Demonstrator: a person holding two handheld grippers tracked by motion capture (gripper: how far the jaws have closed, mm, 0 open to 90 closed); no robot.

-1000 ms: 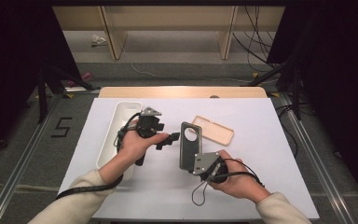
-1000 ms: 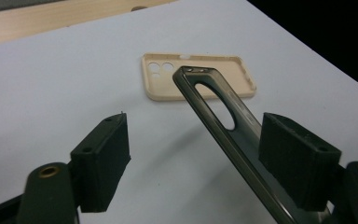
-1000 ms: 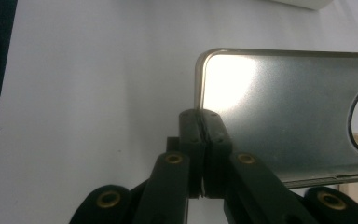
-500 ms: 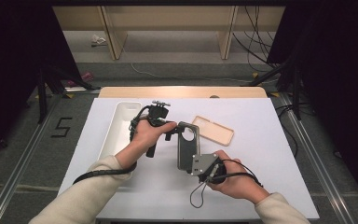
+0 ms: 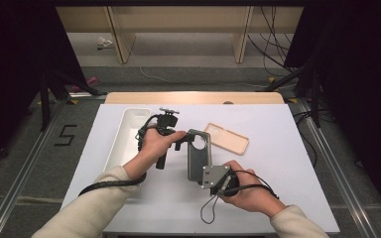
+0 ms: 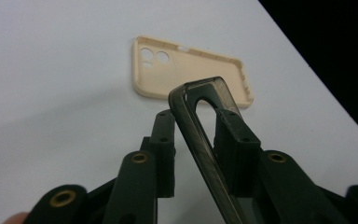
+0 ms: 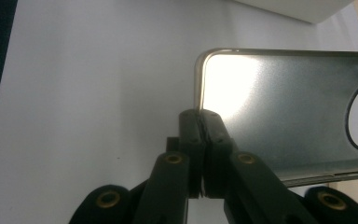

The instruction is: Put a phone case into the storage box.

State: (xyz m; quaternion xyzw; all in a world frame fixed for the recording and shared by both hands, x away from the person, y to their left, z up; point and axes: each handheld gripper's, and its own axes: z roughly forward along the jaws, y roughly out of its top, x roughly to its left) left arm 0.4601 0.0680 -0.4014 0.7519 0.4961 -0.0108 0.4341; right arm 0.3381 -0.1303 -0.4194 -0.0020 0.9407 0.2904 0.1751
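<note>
A dark grey translucent phone case (image 5: 198,157) stands upright above the white table, held between both hands. My right gripper (image 7: 200,114) is shut on its lower edge (image 7: 284,107); from above, that gripper (image 5: 202,179) sits under the case. My left gripper (image 6: 196,116) reaches in from the left at the case's top end (image 6: 200,144). Its jaws have just been closing and now stand on either side of the rim, pads against it. In the high view the left gripper (image 5: 186,141) meets the case near the camera hole.
A beige phone case (image 5: 226,138) lies open side up on the table behind the grey one, also seen past the left jaws (image 6: 191,70). A long white tray (image 5: 124,144) stands at the left. The table's far edge borders a wooden strip.
The left hand has moved right toward the grey case and its jaws have closed around the case's top end. The right hand has held the case still.
</note>
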